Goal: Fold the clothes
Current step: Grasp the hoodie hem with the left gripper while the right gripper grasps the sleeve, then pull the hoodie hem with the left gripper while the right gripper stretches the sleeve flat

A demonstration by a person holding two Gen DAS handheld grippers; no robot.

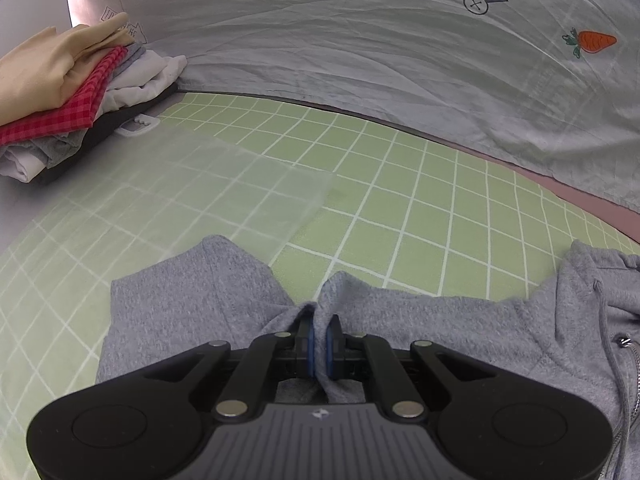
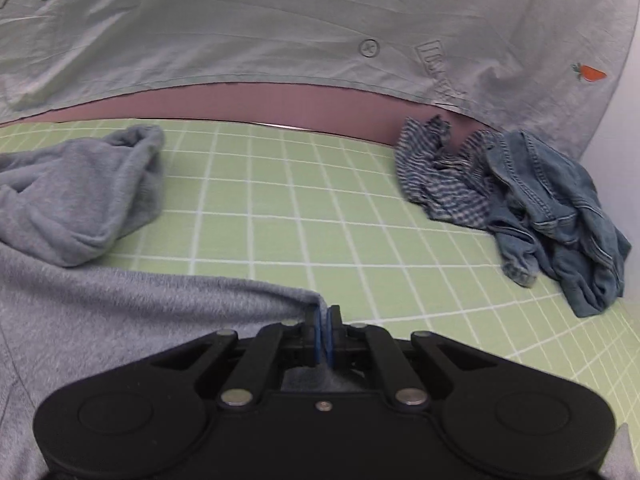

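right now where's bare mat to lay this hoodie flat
Free: the green grid mat between the grey hoodie and the crumpled denim pile. Crowded: far left by the folded stack, and right by the denim and checked cloth.

Bare green mat [image 2: 280,208] was left ahead of both tongs, flanked by folded stack [image 1: 68,92] far left and crumpled denim [image 2: 560,216] right.

A heather-grey fleece zip hoodie [image 1: 192,312] lies on a pale green mat with a white grid [image 1: 400,184]. Behind it hangs a light grey sheet printed with small orange carrots [image 1: 360,40]. A stack of folded clothes [image 1: 68,92] shows tan, red-and-pink check, grey, white and black layers. A blue-and-white checked shirt [image 2: 440,176] is crumpled against faded blue denim jeans [image 2: 560,216]. Each black tool [image 2: 325,330] has blue pads.
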